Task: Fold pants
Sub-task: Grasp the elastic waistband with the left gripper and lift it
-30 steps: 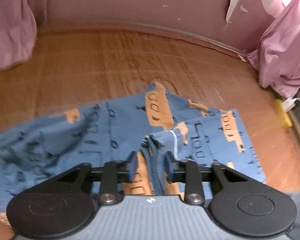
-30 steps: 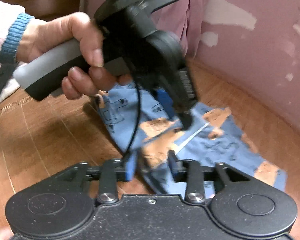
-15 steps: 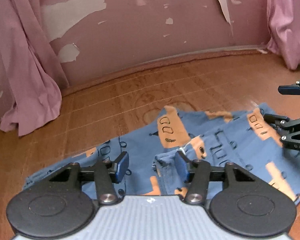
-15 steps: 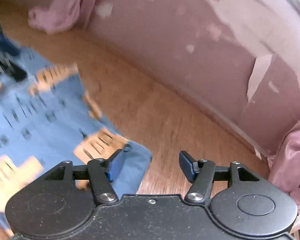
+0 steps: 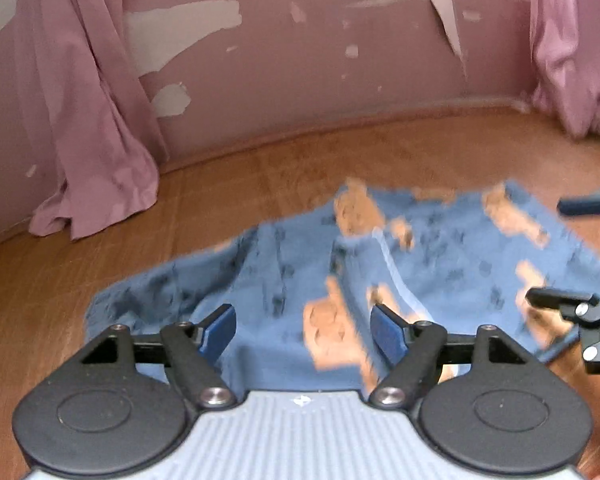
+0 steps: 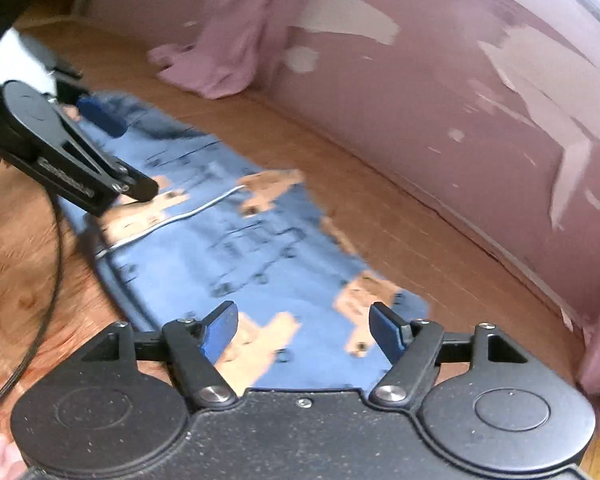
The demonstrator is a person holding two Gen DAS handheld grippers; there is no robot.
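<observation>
Blue pants [image 5: 284,280] with orange patches and dark prints lie on the wooden floor, one part folded over with a white seam line showing. My left gripper [image 5: 303,330] hovers above their near edge, open, nothing between its fingers. In the right wrist view the same pants [image 6: 236,256] stretch away to the left, and my right gripper [image 6: 303,330] stands open over their near end. The left gripper [image 6: 116,156] appears there too at the pants' far end. The right gripper's fingers [image 5: 568,302] show at the right edge of the left wrist view.
Wooden floor [image 5: 260,184] runs to a pink wall [image 5: 300,80] with peeling paint. Pink curtains hang to the floor at the left [image 5: 92,152] and right [image 5: 572,60]. A black cable [image 6: 40,328] trails over the floor at the left of the right wrist view.
Both grippers have let go of the pants and opened wide. The folded cloth now lies on the floor, and both grippers have drawn back from each other.
</observation>
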